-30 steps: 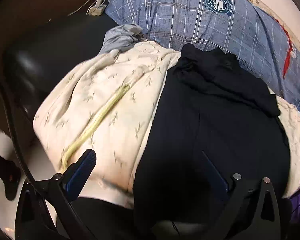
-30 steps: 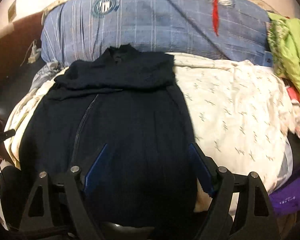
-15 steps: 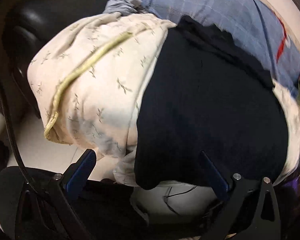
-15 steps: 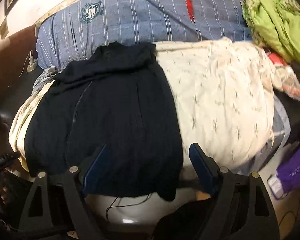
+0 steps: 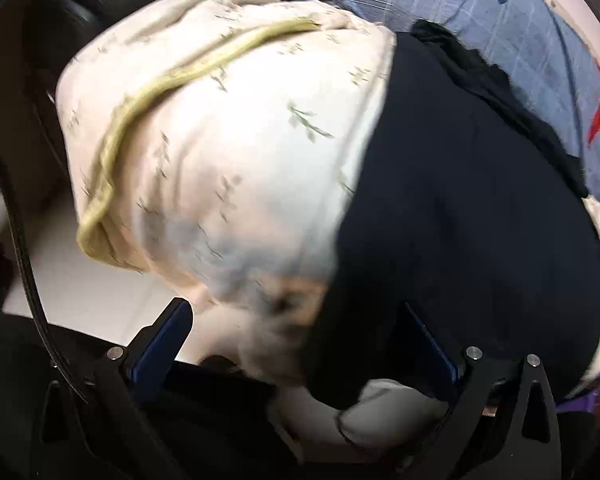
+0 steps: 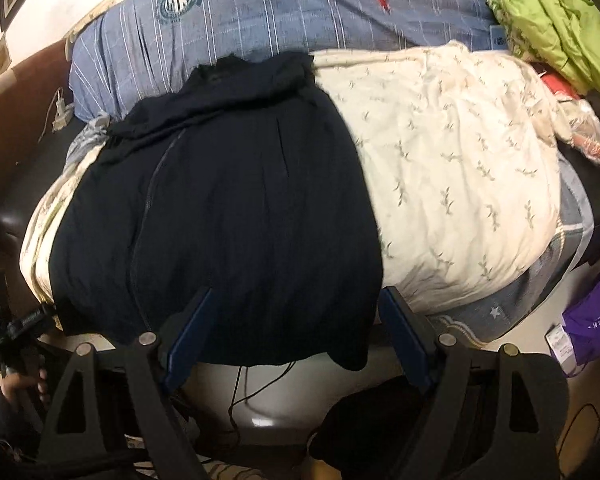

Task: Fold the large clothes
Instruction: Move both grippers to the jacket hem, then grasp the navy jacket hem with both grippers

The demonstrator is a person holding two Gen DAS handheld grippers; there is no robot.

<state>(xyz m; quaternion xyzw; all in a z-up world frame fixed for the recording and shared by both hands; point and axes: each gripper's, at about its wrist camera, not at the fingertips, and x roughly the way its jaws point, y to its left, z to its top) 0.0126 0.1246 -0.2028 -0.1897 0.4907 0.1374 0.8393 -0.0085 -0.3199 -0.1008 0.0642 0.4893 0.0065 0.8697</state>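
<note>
A dark navy zip garment [image 6: 240, 208] lies spread flat on a cream leaf-print quilt [image 6: 452, 168], collar toward the far side. Its hem hangs over the bed's front edge. My right gripper [image 6: 296, 330] is open, its blue pads [image 6: 188, 332] on either side of the hem's right part without pressing it. In the left wrist view the garment [image 5: 460, 208] fills the right half. My left gripper [image 5: 298, 340] is also open, and the garment's lower left corner and the quilt's edge [image 5: 220, 160] hang between its fingers. That view is blurred.
A blue plaid pillow [image 6: 284, 12] lies behind the garment, with green cloth [image 6: 548, 20] at the far right. A purple bag [image 6: 592, 320] and cables [image 6: 252, 384] are on the floor below the bed edge. A person's hand [image 6: 20, 388] shows at lower left. Dark padded furniture [image 5: 72, 8] stands to the left.
Both grippers have sunk toward the bed's front edge, so the garment's hanging hem now sits between their fingers. The garment itself has not moved, and both stay open.
</note>
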